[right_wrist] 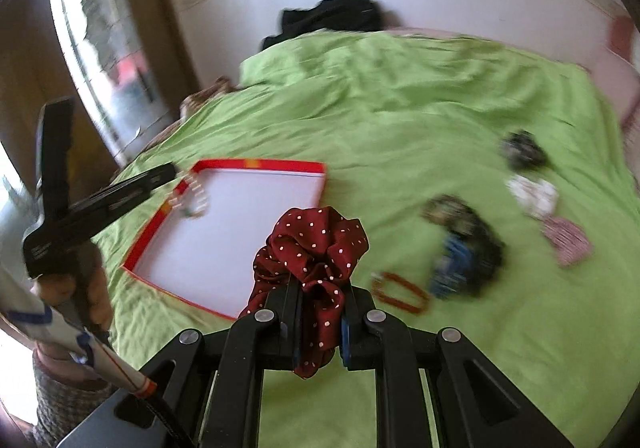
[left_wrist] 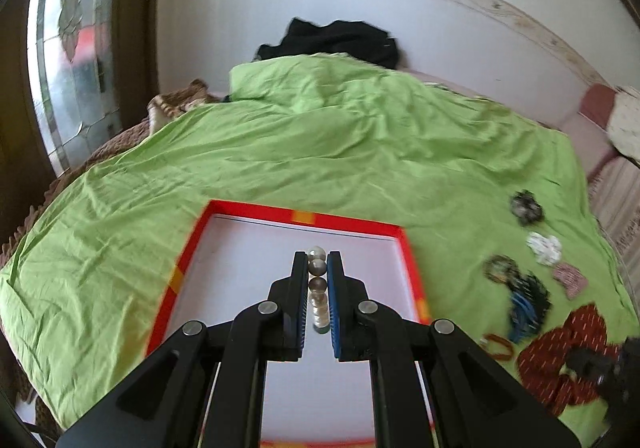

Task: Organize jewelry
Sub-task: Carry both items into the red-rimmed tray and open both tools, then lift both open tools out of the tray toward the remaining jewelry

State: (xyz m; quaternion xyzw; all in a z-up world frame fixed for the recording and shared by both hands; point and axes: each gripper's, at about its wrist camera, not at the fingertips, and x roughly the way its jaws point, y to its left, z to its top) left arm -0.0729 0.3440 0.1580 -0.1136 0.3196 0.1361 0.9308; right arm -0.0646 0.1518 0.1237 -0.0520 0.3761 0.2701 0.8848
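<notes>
Right gripper [right_wrist: 319, 322] pinched red scrunchie [right_wrist: 316, 248]; left gripper [left_wrist: 318, 288] clamped pearl bracelet [left_wrist: 318, 268] over red-rimmed tray [left_wrist: 304, 217]. Best lowered near tray's far edge before release.

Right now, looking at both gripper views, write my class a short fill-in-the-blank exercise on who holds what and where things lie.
1. The left gripper is shut on a string of ____.
2. The right gripper is shut on a dark red scrunchie with white ____.
3. The tray has a rim coloured ____.
4. The red bracelet lies on a bedsheet coloured ____.

Missing words: pearls; dots; red; green
</notes>
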